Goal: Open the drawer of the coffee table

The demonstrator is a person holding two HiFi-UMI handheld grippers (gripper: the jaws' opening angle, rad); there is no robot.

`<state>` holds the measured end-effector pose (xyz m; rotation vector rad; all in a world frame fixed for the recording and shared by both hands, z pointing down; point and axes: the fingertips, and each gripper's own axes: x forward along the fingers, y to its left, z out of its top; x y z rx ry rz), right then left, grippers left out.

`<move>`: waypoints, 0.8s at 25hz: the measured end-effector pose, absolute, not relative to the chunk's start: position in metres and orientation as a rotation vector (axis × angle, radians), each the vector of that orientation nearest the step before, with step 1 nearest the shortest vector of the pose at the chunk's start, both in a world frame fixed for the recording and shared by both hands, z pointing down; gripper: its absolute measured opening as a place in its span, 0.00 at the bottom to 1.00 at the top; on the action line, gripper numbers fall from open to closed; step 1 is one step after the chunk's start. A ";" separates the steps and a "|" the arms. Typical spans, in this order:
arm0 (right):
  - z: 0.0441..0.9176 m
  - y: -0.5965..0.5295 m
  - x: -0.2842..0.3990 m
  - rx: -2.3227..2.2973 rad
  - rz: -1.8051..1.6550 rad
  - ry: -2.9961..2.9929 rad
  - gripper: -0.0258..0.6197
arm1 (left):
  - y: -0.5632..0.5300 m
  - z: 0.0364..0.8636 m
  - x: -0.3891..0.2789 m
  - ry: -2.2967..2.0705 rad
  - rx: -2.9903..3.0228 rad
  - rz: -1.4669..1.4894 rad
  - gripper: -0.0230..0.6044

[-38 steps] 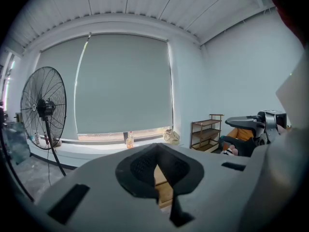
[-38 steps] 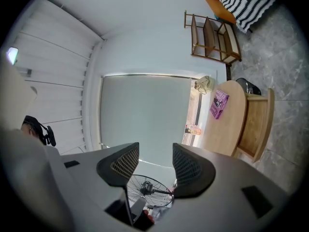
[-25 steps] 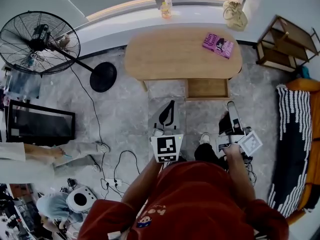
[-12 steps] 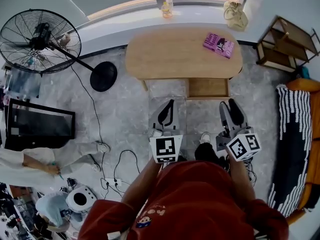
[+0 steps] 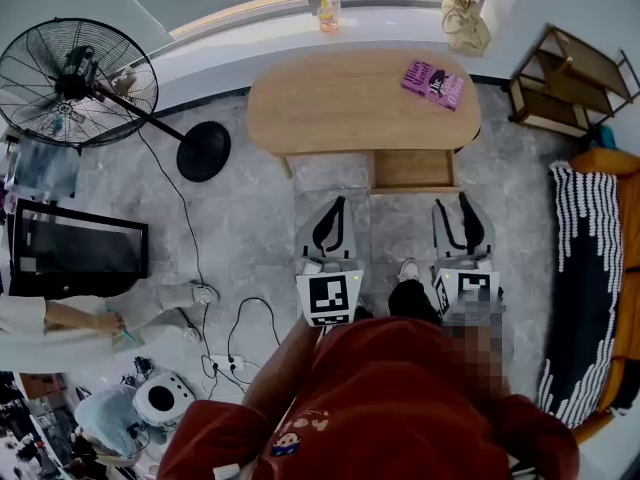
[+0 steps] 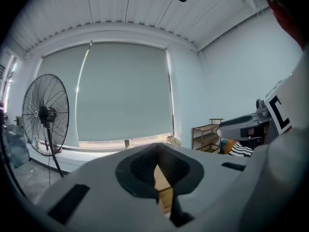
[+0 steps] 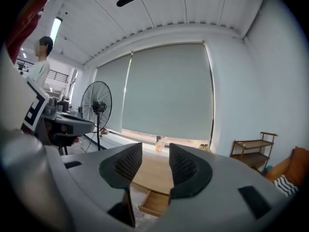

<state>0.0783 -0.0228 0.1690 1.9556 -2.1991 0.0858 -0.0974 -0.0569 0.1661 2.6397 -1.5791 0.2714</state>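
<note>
Drawer (image 5: 412,171) first: it stands pulled out from under the near edge of the counter (image 5: 340,108), toward the person, with its bare wooden inside showing, so the opening looks to be done. It sits below the right half of the oval top. The pink book (image 5: 433,84) lies on the far right of that top, well away from the drawer front, and gets in the way of nothing. Both tools hang side by side over the floor (image 5: 250,228), pointing at the counter but stopping short of it, and neither touches the drawer. The left gripper (image 5: 341,208) lines up with the bare stretch left of the drawer. Its jaws are closed pad to pad with nothing caught between them, which suits a tool that is only being carried. The right gripper (image 5: 453,208) points at the drawer's right end. Its jaws have just been closing a little, yet they stand apart with only air between them, and the drawer is visible through the gap. I judge this a stand-off pose rather than a reach, since nothing is left to pull.
</note>
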 end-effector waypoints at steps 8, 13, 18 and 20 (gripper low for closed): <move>0.170 -0.016 0.074 1.943 0.044 -2.155 0.29 | -0.050 0.166 -0.096 -1.564 2.646 0.271 0.05; 0.175 -0.011 0.079 1.956 0.088 -2.149 0.25 | -0.045 0.170 -0.090 -1.548 2.650 0.284 0.05; 0.181 -0.009 0.084 1.971 0.123 -2.129 0.15 | -0.044 0.172 -0.088 -1.542 2.655 0.285 0.05; 0.182 -0.008 0.086 1.973 0.133 -2.127 0.12 | -0.043 0.171 -0.088 -1.542 2.654 0.287 0.05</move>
